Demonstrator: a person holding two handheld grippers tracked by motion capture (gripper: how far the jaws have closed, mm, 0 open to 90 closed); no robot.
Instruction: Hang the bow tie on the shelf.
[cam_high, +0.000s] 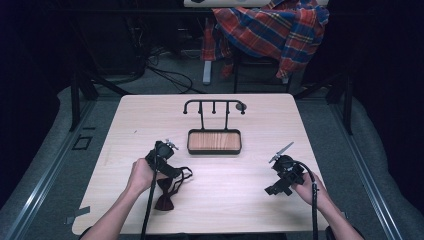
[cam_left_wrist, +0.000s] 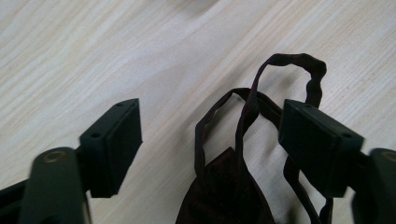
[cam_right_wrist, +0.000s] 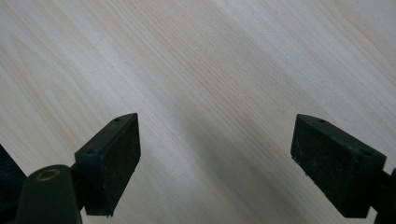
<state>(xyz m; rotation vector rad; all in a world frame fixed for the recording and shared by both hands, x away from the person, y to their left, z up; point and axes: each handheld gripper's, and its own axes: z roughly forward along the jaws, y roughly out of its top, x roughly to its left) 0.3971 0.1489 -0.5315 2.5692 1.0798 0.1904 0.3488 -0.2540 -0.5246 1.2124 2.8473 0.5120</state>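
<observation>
While bare inside, wooden tray (cam_high: 214, 141).

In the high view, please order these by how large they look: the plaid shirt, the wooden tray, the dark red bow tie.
1. plaid shirt, but it lies behind the table, so the comparison is unsure.
2. wooden tray.
3. dark red bow tie, partly covered by the left gripper.

bow tie (cam_left_wrist: 224, 191): cut off at 6 o'clock | strap (cam_left_wrist: 299, 182): partly behind tool pad | shirt (cam_high: 270, 25): cropped at 12 o'clock
</observation>
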